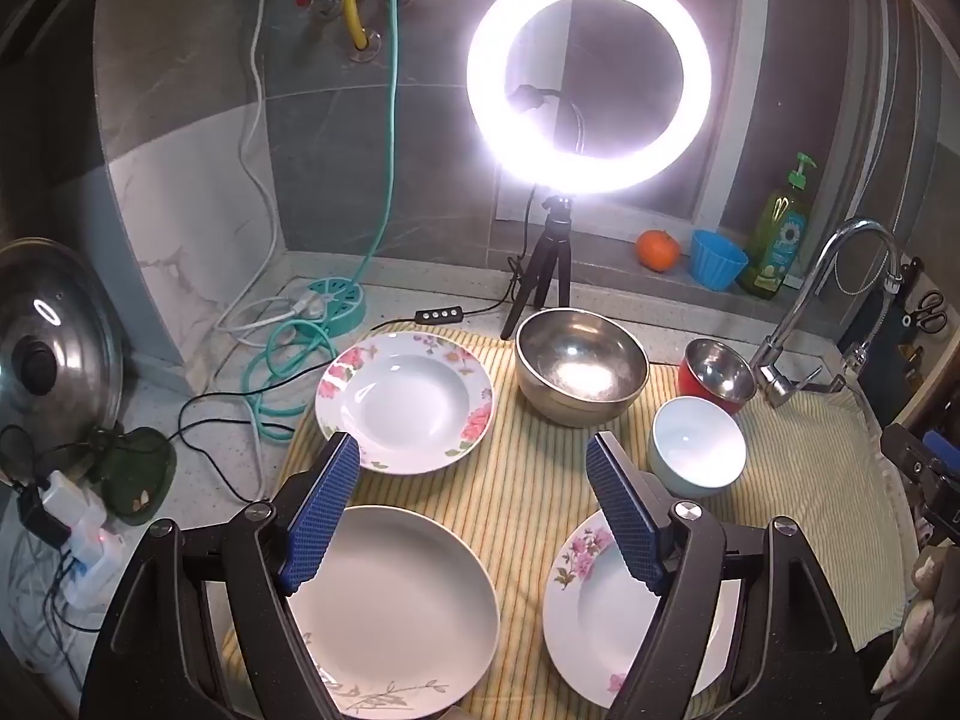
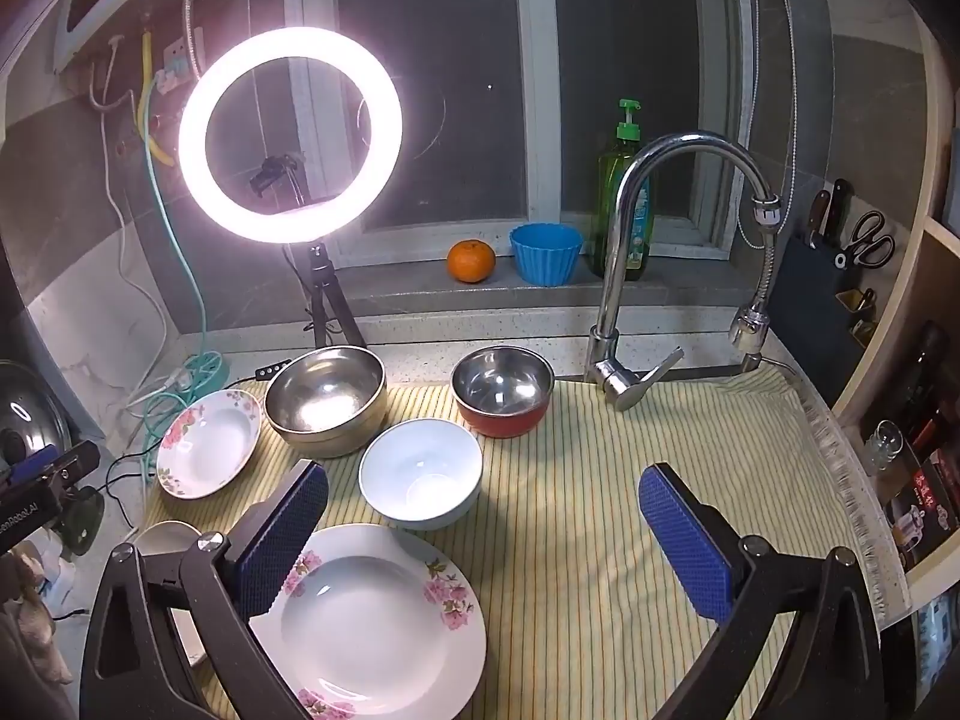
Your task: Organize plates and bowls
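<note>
On a yellow striped cloth point(image 1: 528, 492) lie three plates and three bowls. A rose-rimmed deep plate point(image 1: 405, 402) sits at the back left, a plain white plate point(image 1: 402, 606) at the front left, a pink-flowered plate point(image 1: 591, 612) at the front right. Behind stand a large steel bowl point(image 1: 581, 367), a red steel-lined bowl point(image 1: 717, 373) and a white bowl point(image 1: 697, 447). My left gripper point(image 1: 474, 510) hovers open above the two front plates, holding nothing. My right gripper point(image 2: 483, 534) is open over the pink-flowered plate point(image 2: 372, 624) and bare cloth point(image 2: 600, 510), beside the white bowl point(image 2: 421, 474).
A lit ring light point(image 1: 589, 79) on a tripod stands behind the bowls. A faucet point(image 2: 636, 276) rises at the cloth's back right. An orange point(image 2: 471, 261), blue cup point(image 2: 546, 252) and soap bottle point(image 2: 624, 198) line the sill. Cables point(image 1: 282, 372) and a pot lid point(image 1: 48, 354) lie left.
</note>
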Demonstrator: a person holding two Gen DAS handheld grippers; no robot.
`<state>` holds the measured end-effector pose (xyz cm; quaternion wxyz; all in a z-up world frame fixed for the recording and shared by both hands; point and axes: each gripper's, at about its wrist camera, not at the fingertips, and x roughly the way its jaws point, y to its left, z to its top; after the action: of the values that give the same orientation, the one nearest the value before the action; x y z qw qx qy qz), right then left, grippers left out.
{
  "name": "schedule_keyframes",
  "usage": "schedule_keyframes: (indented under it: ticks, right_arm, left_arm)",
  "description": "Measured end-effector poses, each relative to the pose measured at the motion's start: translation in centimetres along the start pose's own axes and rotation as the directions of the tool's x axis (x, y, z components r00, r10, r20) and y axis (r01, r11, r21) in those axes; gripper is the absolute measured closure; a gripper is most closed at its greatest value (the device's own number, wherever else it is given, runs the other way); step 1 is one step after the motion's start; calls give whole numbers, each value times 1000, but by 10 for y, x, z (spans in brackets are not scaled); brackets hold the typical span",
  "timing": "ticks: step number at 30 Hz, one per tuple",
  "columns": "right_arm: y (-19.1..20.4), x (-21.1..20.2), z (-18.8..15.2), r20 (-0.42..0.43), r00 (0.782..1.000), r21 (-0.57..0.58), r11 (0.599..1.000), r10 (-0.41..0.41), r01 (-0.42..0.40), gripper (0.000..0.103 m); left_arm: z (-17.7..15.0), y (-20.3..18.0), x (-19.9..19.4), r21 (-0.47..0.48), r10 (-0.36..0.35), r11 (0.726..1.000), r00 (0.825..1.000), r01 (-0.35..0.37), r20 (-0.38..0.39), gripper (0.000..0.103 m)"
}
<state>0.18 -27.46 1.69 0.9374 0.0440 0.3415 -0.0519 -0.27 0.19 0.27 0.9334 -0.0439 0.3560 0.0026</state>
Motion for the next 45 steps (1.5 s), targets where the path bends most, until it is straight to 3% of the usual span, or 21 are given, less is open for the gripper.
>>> schedule_keyframes:
  ticks: [45]
  right_arm:
    - [-2,6,-8,-37,999,43,999,26,-25,1]
  left_arm:
    - [-5,-6,2,19,-12,1000,1000,13,-18,25]
